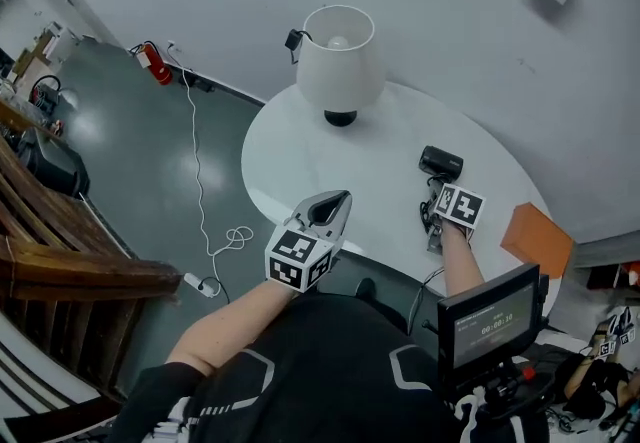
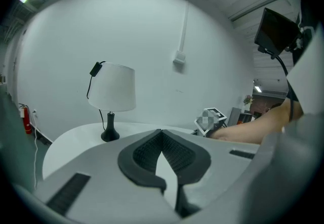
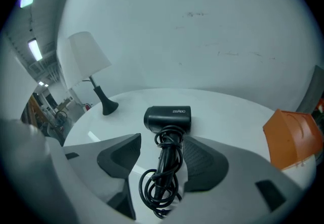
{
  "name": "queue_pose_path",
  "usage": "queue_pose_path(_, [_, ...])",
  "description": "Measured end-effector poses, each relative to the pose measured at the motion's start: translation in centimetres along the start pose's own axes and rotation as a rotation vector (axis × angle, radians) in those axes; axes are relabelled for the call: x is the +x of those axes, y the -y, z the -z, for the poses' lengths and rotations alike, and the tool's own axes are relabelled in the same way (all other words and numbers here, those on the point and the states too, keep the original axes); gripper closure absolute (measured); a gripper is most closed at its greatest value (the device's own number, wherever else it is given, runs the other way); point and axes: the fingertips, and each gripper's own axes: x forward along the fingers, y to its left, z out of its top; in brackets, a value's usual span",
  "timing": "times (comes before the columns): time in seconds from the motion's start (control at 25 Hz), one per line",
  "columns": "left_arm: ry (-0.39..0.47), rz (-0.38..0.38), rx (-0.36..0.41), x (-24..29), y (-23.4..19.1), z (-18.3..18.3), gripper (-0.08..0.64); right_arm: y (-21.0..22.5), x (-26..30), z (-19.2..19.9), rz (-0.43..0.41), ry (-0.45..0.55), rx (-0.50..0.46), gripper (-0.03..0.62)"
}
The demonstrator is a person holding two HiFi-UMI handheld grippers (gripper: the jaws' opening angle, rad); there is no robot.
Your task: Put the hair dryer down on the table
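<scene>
A black hair dryer with its cord wound round the handle lies on the round white table, toward its right side. In the right gripper view the hair dryer rests flat, with its handle between the jaws of my right gripper. The jaws stand wide apart. The left pad is clear of the handle and the right pad is close beside it. In the head view the right gripper sits just behind the dryer. My left gripper hovers at the table's near edge, shut and empty, with its tips meeting.
A white lamp on a black foot stands at the table's far side. An orange box sits at the right edge. A small monitor hangs near my right arm. A white cable runs over the floor on the left.
</scene>
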Motion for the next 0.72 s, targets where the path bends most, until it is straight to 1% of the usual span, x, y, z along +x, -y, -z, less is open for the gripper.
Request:
queue_pose_path(0.08, [0.000, 0.020, 0.012, 0.2, 0.1, -0.2, 0.554, -0.3, -1.8, -0.9, 0.008, 0.051, -0.001, 0.322])
queue_pose_path(0.2, [0.000, 0.051, 0.051, 0.5, 0.6, -0.9, 0.555, -0.5, -4.7, -2.4, 0.024, 0.131, -0.009, 0.324])
queue_pose_path(0.32, [0.011, 0.096, 0.068, 0.7, 1.4, -1.8, 0.555, -1.4, -7.8, -3.7, -0.008, 0.208, 0.011, 0.334])
queue_pose_path(0.44, [0.028, 0.137, 0.080, 0.8, 1.9, -2.6, 0.555, -2.6, -11.0, -4.9, -0.043, 0.292, 0.018, 0.415])
queue_pose_path(0.64, [0.055, 0.181, 0.075, 0.6, 2.1, -4.0, 0.555, -4.7, -15.8, -6.1, -0.088, 0.399, 0.016, 0.465])
queue_pose_path(0.72, [0.061, 0.212, 0.072, 0.4, 2.4, -4.6, 0.555, -5.5, -17.7, -6.4, -0.096, 0.444, 0.003, 0.484])
